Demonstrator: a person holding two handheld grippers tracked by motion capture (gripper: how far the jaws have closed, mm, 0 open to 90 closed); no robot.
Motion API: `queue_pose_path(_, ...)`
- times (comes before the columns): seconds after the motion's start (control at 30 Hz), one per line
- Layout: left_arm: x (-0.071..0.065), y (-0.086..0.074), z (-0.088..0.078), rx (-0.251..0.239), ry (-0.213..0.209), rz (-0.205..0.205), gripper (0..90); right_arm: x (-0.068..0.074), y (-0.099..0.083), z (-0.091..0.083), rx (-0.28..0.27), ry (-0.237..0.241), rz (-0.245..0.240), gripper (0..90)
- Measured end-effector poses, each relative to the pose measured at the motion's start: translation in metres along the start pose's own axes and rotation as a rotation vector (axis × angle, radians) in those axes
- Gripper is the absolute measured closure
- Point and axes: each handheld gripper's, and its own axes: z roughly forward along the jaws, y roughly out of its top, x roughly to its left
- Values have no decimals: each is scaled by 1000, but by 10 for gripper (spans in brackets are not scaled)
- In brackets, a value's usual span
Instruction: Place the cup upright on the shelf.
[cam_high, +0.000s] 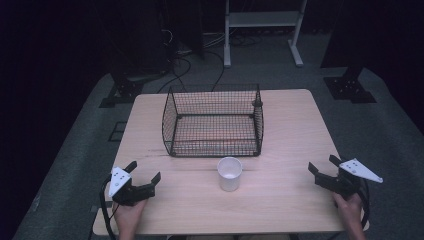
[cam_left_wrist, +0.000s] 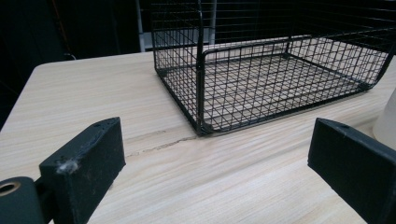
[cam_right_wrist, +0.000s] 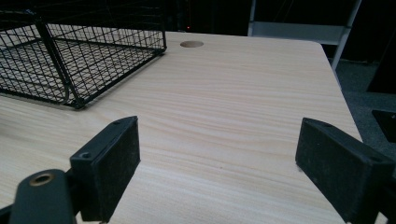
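A white paper cup (cam_high: 230, 173) stands upright on the counter (cam_high: 280, 200) just in front of the wire basket (cam_high: 213, 121), apart from it; the left tongs (cam_high: 145, 175) sit well to the cup's left and the right tongs (cam_high: 322, 166) well to its right, both spread wide and holding nothing. The cup looks light and probably empty, though the dim view leaves that unsure; a sideways nudge from one jaw could tip it, or a hard squeeze crush its wall.

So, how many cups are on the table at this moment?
1. The white cup stands upright on the table, just in front of the wire basket and between the two grippers. The basket looks empty.
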Motion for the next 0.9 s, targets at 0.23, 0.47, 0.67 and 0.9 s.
queue_pose_path(0.23,-1,0,1,8,-18,10,27,0,0,0,0,-2,-1,130)
queue_pose_path(0.47,-8,3,4,11,-46,35,26,1,0,0,2,-5,-3,130)
queue_pose_path(0.67,-15,6,7,19,-70,61,26,1,0,0,4,-7,-6,130)
queue_pose_path(0.9,-22,9,8,11,-87,70,26,1,0,0,4,-8,-5,130)
